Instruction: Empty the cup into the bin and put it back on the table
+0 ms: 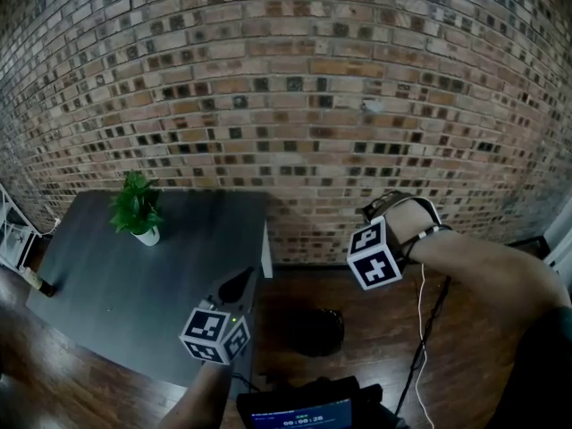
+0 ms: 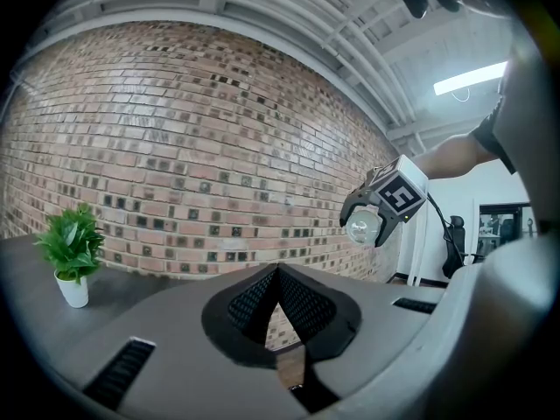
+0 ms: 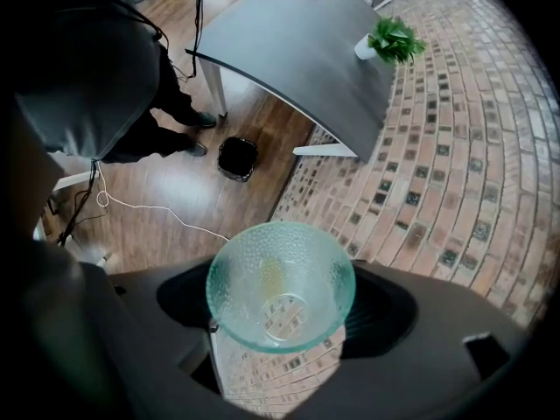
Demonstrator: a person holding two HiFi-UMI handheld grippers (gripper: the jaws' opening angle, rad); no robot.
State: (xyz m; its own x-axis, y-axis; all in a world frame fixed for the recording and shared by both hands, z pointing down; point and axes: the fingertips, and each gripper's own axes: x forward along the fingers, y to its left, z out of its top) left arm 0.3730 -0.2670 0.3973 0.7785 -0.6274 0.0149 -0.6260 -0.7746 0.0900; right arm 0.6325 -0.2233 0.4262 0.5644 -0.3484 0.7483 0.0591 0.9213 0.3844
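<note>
Head view
worktop [image 1: 107,275]: dark grey, set against the brick wall [image 1: 295,79], with a potted plant [image 1: 136,208] near its far edge.
bin [image 1: 317,331]: black, on the wooden floor [image 1: 384,320] just right of the worktop.
left claw [image 1: 234,286]: over the worktop's near right corner.
right claw [image 1: 377,211]: held up in front of the wall, right of the worktop; the cup cannot be made out here.

Left gripper view
left claw: pads pressed together at the tips, nothing between them, aimed at the wall.
cup [image 2: 361,228]: glass, carried in the right claw, up and to the right.

Right gripper view
cup: clear greenish dimpled glass, seen end-on, pinched between the right claw's widely spread jaws; a faint yellowish patch shows inside.
bin: on the floor beside a worktop leg, well apart from the cup.
</note>
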